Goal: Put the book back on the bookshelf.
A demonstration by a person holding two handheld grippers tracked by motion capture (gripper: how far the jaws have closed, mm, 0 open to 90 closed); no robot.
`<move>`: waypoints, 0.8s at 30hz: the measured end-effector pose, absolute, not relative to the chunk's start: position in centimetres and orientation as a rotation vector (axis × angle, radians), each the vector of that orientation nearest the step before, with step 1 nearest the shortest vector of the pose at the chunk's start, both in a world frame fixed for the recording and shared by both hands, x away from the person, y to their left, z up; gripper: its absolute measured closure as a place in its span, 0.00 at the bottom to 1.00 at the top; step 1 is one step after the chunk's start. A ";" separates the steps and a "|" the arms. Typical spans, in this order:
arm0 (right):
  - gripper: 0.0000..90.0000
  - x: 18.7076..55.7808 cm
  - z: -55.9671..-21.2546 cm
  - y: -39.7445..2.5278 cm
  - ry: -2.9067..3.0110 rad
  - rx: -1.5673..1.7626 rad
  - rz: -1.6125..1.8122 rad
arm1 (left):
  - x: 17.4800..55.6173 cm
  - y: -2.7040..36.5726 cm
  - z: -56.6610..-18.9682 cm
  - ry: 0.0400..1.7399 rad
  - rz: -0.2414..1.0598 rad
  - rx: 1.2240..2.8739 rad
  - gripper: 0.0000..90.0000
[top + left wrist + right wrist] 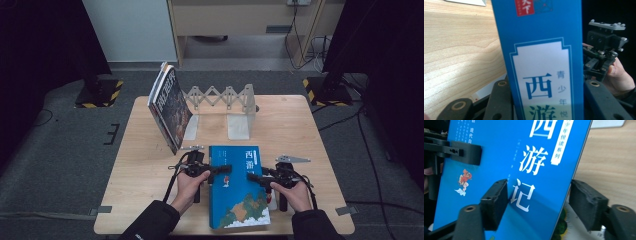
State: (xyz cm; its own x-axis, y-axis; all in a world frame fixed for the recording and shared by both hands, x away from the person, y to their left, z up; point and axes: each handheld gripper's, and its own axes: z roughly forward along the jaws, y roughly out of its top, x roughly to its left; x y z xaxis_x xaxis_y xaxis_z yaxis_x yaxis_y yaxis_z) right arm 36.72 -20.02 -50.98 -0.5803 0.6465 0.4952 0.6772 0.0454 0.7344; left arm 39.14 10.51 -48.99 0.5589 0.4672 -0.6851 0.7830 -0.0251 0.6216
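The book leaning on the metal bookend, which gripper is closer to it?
Left. The left gripper sits just below the leaning book; the right gripper is farther off, across the blue book.

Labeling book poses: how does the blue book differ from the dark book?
The blue book lies flat near the table's front edge; the dark book stands tilted at the back left. Both grippers' fingers straddle the blue book's edges; nothing grips the dark book. Blue cover is bright, the other dark. Both are closed.
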 end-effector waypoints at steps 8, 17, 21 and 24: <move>0.31 36.6 -51.0 -19.7 -2.250 -1.426 -1.570 | 39.1 10.2 -48.8 1.049 -0.327 1.687 0.65; 0.36 36.7 -50.9 -19.8 -2.265 -1.425 -1.559 | 39.4 9.9 -49.4 1.066 -0.322 1.680 0.62; 0.37 36.7 -50.7 -19.5 -2.288 -1.369 -1.570 | 39.7 9.6 -49.9 1.084 -0.419 1.623 0.59; 0.36 36.6 -50.5 -19.4 -2.306 -1.356 -1.570 | 39.6 9.7 -49.9 1.084 -0.416 1.623 0.60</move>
